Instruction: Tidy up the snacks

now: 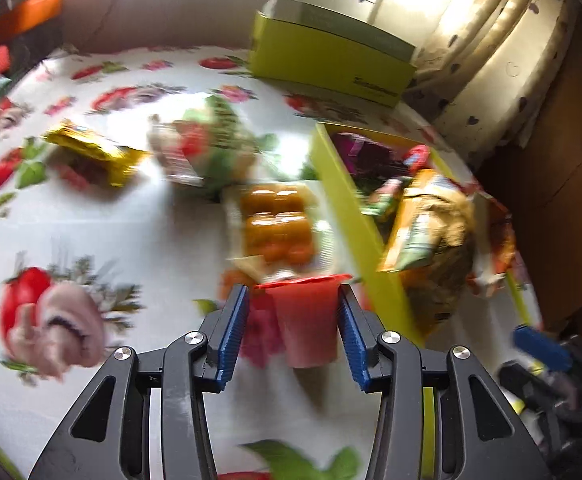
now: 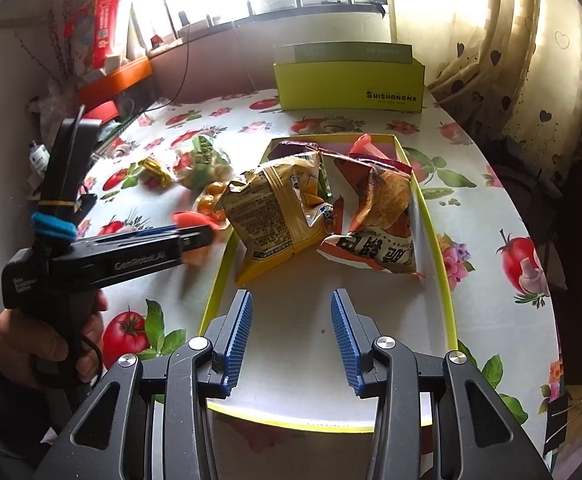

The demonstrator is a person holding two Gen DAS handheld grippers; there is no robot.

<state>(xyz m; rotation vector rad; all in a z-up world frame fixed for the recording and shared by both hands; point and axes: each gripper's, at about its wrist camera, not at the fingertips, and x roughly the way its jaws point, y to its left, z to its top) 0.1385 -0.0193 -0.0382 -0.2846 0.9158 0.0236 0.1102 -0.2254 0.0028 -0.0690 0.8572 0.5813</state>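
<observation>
In the left wrist view the left tool (image 1: pixel 293 312) points down at the flower-printed bench (image 1: pixel 139 232), and a red-lidded pink cup (image 1: pixel 311 320) stands between its blue pads (image 1: pixel 233 332). The right pad seems to brush the cup's side while a gap shows at the left pad, though motion blur makes this hard to judge; the tool looks parted rather than clamped. Just beyond the cup lies a clear pack of orange sweets (image 1: pixel 277 224), and farther left are a green bag (image 1: pixel 211 148) and a yellow wrapper (image 1: pixel 95 152). To the right of the cup runs the near wall of the shallow yellow-green tray (image 1: pixel 355 216), which holds crumpled snack bags. A yellow-green box (image 1: pixel 331 56) stands at the far side of the bench. In the right wrist view the right tool (image 2: pixel 291 340) hovers over the near, bare end of the tray (image 2: pixel 443 280), its pads apart with nothing between them. Farther in the tray lie a golden chip bag (image 2: pixel 275 216) on the left and an orange-red chip bag (image 2: pixel 379 216) on the right, touching each other. At the left a hand (image 2: pixel 43 344) grips the left tool (image 2: pixel 187 236), whose tip reaches the cup's red lid (image 2: pixel 195 218) just outside the tray's left wall, near the sweets (image 2: pixel 211 200). The box (image 2: pixel 351 84) stands beyond the tray's far end.
</observation>
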